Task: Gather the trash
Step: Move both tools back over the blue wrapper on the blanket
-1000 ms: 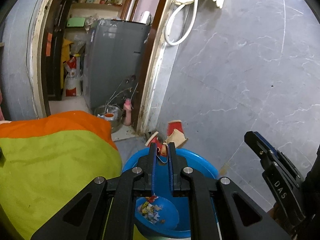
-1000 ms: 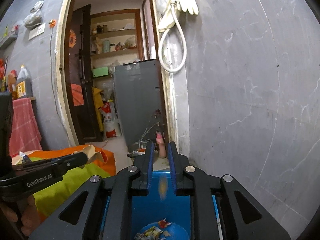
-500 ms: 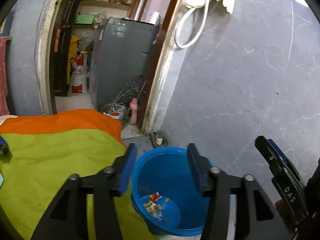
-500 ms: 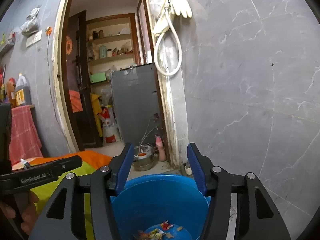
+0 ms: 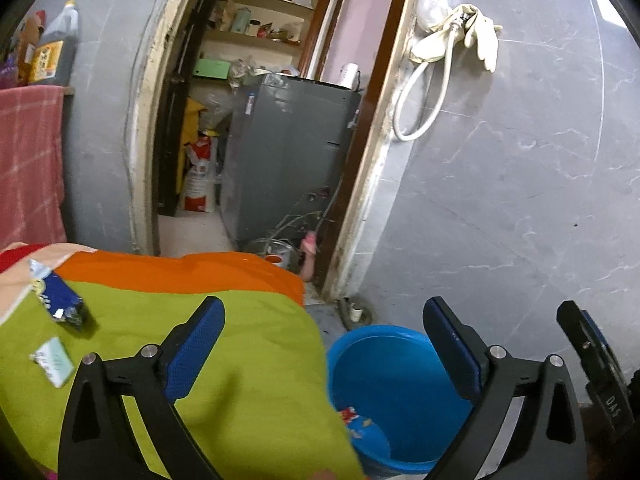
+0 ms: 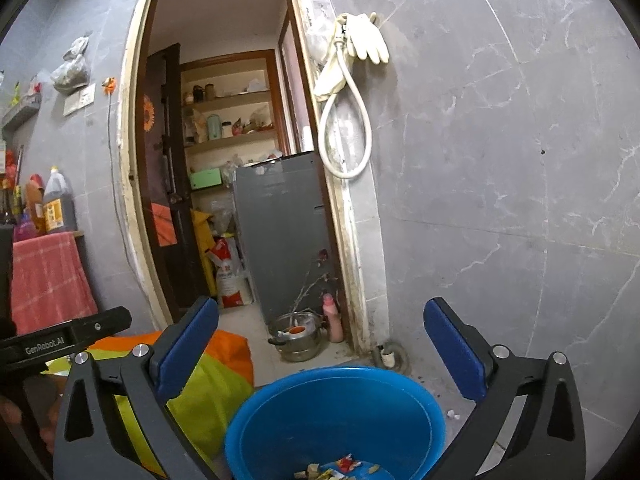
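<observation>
both grippers hang with jaws spread wide and empty: the left gripper (image 5: 322, 322) straddles the cloth (image 5: 168, 344) edge beside the bucket (image 5: 400, 392), the right gripper (image 6: 320, 320) sits over the bucket. dropped scraps (image 6: 340, 466) lie in the bucket's bottom. a blue wrapper (image 5: 60, 300) and a pale packet (image 5: 52, 360) remain on the cloth, left of the bucket; reaching for them, a finger could snag the cloth and drag it, or knock the bucket. both sets of jaws have just been opening from pinched, nothing left between
</observation>
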`<state>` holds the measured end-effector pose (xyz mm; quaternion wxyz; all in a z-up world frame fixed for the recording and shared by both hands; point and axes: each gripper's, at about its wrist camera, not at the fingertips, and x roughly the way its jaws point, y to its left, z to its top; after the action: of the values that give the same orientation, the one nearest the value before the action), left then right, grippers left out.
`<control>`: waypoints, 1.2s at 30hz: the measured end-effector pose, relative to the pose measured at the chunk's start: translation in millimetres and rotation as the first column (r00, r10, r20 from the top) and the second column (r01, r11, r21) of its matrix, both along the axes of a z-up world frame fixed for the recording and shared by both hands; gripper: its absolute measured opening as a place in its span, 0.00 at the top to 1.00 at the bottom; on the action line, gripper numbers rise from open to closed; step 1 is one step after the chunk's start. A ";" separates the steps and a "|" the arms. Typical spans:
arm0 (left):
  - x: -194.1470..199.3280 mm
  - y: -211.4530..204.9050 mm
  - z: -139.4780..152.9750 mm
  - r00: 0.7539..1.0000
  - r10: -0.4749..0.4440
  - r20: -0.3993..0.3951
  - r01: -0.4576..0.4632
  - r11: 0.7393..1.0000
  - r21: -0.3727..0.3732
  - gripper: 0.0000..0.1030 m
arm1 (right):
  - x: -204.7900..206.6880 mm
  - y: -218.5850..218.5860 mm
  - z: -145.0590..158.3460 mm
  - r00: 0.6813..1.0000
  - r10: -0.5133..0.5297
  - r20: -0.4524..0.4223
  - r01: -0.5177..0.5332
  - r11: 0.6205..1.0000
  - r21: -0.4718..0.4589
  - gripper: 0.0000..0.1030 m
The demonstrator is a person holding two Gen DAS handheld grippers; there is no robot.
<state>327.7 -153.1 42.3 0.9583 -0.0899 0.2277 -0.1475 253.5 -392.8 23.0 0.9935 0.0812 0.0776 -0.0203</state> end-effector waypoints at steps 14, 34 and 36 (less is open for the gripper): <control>-33.7 60.6 5.0 0.993 0.115 0.009 -0.115 0.992 0.045 0.05 | -6.0 54.8 19.2 0.995 0.099 -0.002 -0.099 0.995 -0.024 0.00; -79.2 206.2 -22.8 0.930 0.353 -0.104 -0.346 0.935 0.081 0.05 | 27.7 174.0 1.8 0.920 0.342 -0.189 -0.353 0.935 -0.027 0.00; -78.8 211.7 -27.6 0.930 0.346 -0.128 -0.337 0.937 0.088 0.05 | 34.9 182.8 -2.3 0.905 0.366 -0.218 -0.379 0.925 -0.020 0.00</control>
<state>249.0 58.6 14.7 0.9532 -0.1076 0.2803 0.0356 288.5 -209.9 20.7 0.9672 0.0316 0.1957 0.1588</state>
